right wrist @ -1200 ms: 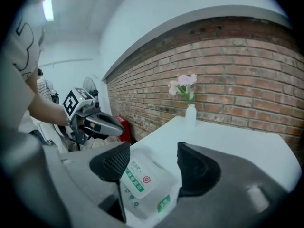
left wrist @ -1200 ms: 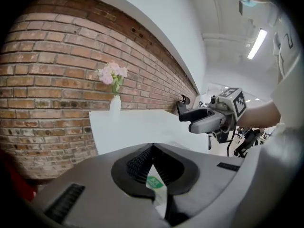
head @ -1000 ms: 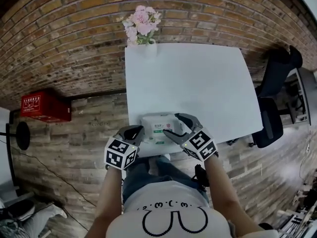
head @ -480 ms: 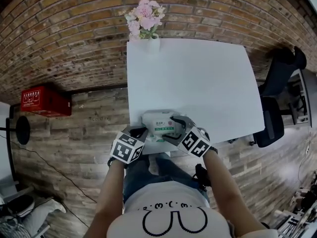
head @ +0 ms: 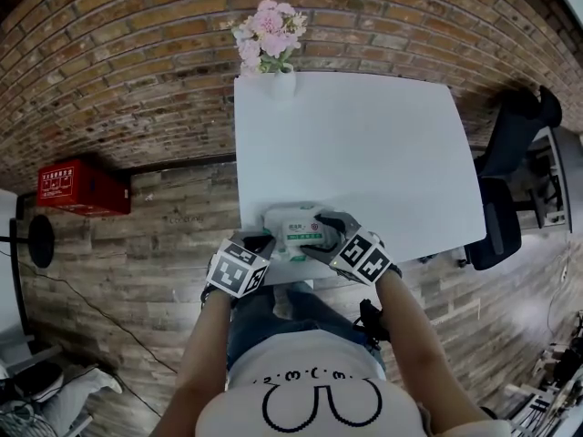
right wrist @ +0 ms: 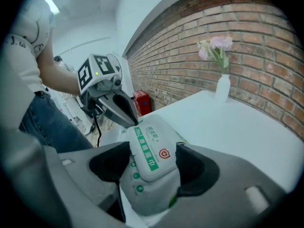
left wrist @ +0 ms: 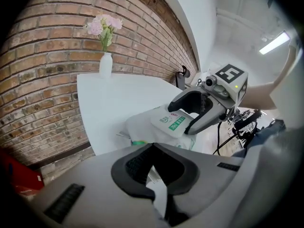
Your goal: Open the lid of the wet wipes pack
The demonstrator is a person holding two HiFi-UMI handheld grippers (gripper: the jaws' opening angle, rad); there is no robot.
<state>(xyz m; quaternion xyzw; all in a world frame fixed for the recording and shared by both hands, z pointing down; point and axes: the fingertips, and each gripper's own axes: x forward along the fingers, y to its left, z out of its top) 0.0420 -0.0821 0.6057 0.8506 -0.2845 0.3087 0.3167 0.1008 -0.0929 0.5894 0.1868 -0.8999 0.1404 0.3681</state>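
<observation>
A white wet wipes pack with a green-striped lid lies near the front edge of the white table. My left gripper is at the pack's left end. In the left gripper view its jaws are pinched together on the thin end seam of the pack. My right gripper straddles the pack's right end. In the right gripper view the gripper presses both sides of the pack, and the lid lies flat and closed between the jaws. The left gripper faces it.
A white vase of pink flowers stands at the table's far left corner. A red box sits on the floor to the left and a black chair to the right. A brick wall runs behind the table.
Both grippers have moved inward along the table's front edge. The left one has pinched the pack's left end and the right one has closed around its right end.
</observation>
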